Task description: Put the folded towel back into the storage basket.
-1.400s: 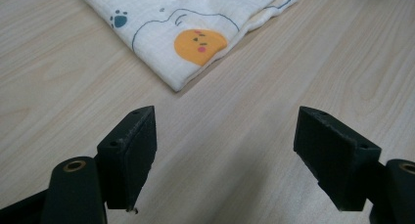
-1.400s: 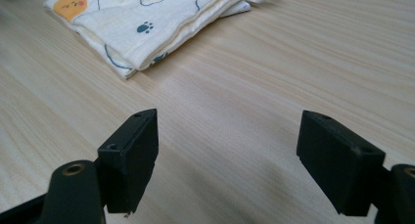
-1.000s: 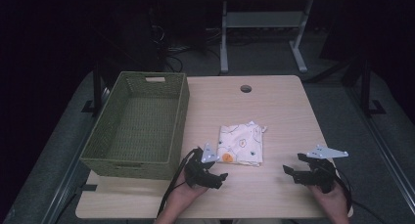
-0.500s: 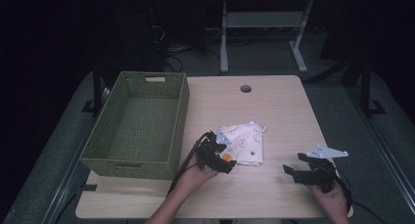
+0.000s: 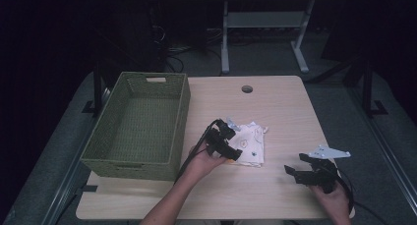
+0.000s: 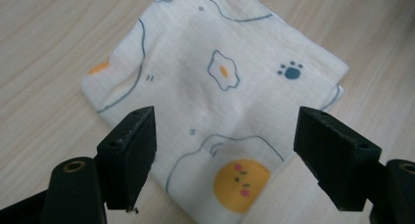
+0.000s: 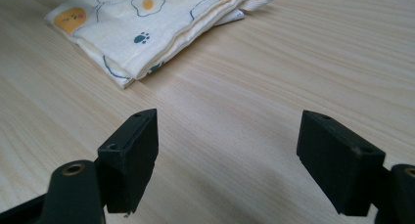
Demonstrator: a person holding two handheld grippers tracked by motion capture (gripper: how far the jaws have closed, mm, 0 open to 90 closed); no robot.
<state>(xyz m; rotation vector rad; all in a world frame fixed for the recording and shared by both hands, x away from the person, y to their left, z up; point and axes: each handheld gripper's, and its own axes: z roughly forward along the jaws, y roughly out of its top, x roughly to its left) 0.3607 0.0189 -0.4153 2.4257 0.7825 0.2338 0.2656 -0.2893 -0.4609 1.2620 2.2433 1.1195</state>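
A folded white cloth printed with fried eggs, paw marks and orange faces lies near the middle of the wooden table. My left gripper hovers over the cloth's near left corner, jaws wide apart with the cloth showing between them. My right gripper rests low near the table's front right, open and holding nothing. From the right gripper view the cloth lies ahead and to the left, its stacked folds facing me.
A green woven basket stands on the left part of the table, with nothing visible inside. A round cable hole sits near the far edge. Bare wood stretches between the cloth and the right gripper.
My left gripper has moved up and to the right, from the front edge onto the cloth's near left corner. The right gripper has stayed put.
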